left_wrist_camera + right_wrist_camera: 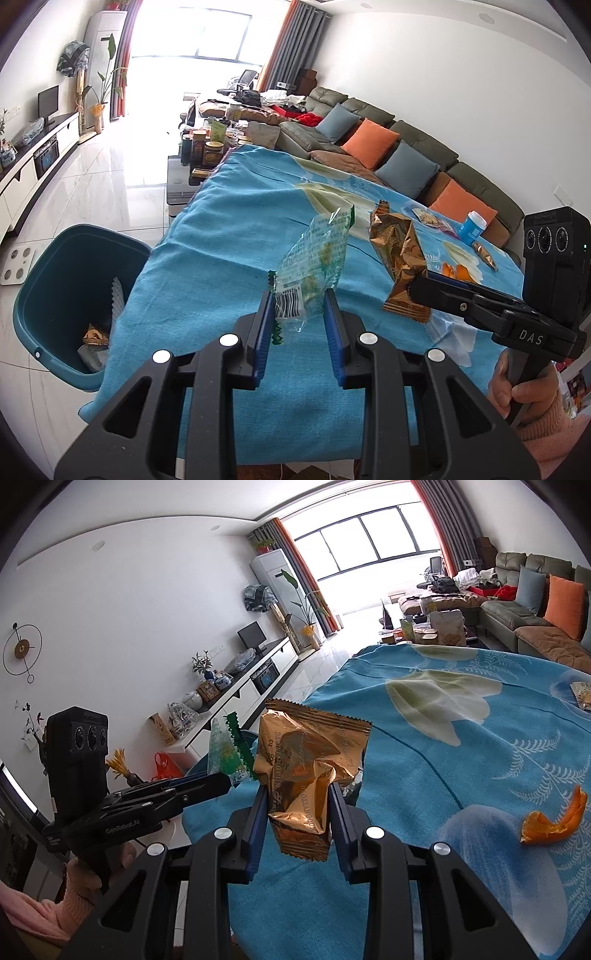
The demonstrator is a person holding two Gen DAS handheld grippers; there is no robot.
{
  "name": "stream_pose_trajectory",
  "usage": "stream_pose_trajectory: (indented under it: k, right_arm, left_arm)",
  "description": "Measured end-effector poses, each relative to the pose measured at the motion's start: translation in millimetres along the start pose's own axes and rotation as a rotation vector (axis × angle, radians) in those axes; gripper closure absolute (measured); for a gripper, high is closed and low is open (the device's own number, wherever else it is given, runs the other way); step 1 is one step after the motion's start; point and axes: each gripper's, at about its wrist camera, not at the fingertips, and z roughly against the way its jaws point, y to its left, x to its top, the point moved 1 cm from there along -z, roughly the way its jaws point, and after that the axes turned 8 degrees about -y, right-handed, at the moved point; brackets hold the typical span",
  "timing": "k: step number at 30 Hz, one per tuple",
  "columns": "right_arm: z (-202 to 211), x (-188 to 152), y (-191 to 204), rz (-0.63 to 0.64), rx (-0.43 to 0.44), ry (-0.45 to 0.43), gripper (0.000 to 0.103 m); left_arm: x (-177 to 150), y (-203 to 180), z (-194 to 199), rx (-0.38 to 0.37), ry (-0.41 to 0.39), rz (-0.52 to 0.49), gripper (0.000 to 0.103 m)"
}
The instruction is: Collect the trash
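Both pairs of fingers are closed on trash. Through the left wrist camera we see our left gripper (298, 308) pinching the clear green-edged wrapper (314, 266) at its barcode end, so the rest stands up free above the blue tablecloth (236, 221). At nine o'clock from it, beside the table edge, the teal bin (48, 280) sits with its mouth open and some scraps already inside; we judge both wrappers are meant for it. At three o'clock our right gripper (419, 286) comes in from the side, clamped on the gold wrapper (400, 258). Farther along the cloth, toward two o'clock, we see a small blue bottle (472, 227) and other bits of litter not yet collected.

Through the right wrist camera we see our right gripper (297, 797) squeezing the gold wrapper (310, 760) low down, its crumpled top upright. At nine o'clock our left gripper (227, 779) holds the clear green-edged wrapper (225, 749). At three o'clock an orange peel (550, 823) lies on the blue tablecloth (443, 757), well apart from us.
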Motion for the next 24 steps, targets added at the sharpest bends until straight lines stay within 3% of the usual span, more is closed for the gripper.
stream_pose_trajectory:
  k: [24]
  right_arm:
    - [-26.9, 2.7, 30.1, 0.035, 0.064, 0.037, 0.072]
  left_arm:
    - [2.3, 34.1, 18.9, 0.071, -0.034, 0.05, 0.076]
